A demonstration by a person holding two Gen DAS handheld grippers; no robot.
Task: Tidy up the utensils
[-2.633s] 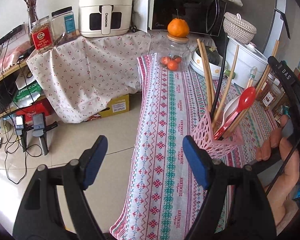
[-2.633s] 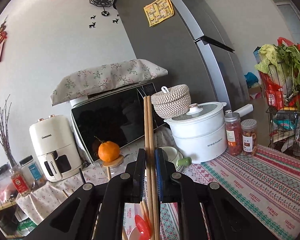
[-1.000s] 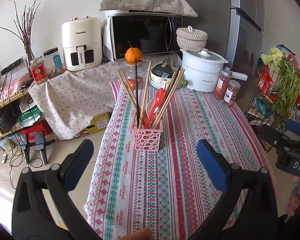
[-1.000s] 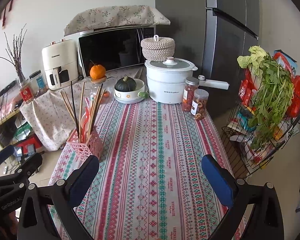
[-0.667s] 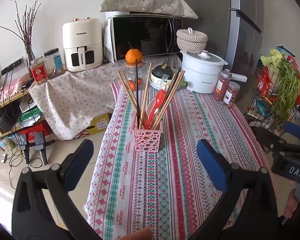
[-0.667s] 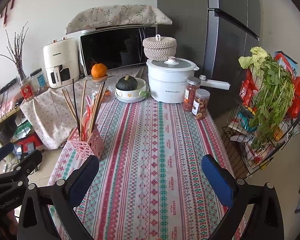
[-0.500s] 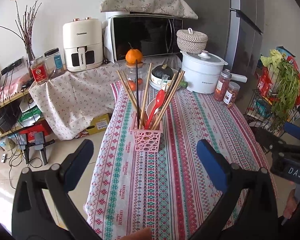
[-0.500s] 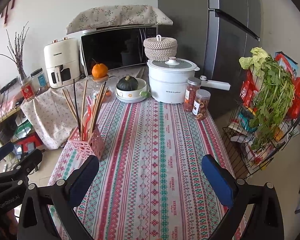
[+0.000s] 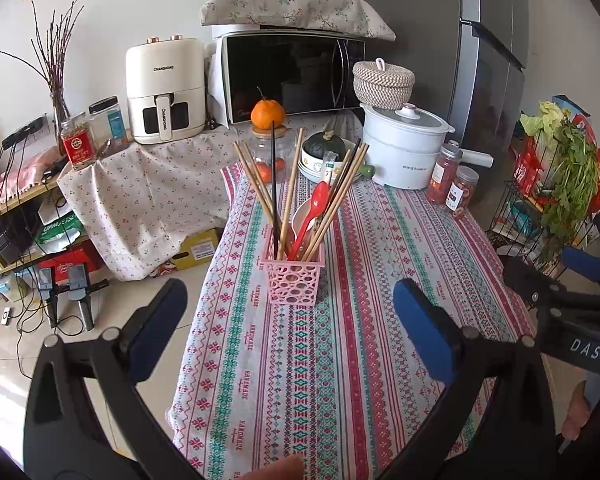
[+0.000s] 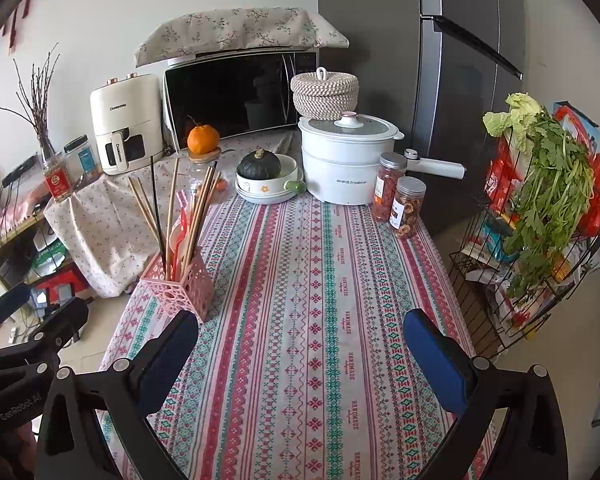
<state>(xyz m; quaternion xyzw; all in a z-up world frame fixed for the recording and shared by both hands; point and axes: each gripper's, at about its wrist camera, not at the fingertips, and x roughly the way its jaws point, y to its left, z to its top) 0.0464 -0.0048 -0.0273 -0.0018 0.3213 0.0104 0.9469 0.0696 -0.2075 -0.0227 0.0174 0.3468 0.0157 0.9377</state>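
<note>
A pink perforated utensil basket stands upright near the left edge of the patterned tablecloth. It holds several wooden chopsticks, a black chopstick, a red spoon and a white spoon. The basket also shows in the right wrist view. My left gripper is open and empty, held back above the table's near end. My right gripper is open and empty, to the right of the basket.
At the table's far end stand a white electric pot, two spice jars, a bowl with a dark squash and a glass jar topped by an orange. A wire rack of greens stands right of the table. A microwave and air fryer are behind.
The right gripper has let go of the chopsticks, which now stand in the basket, and has opened. Both grippers have pulled back from the basket; in the last second they barely move.
</note>
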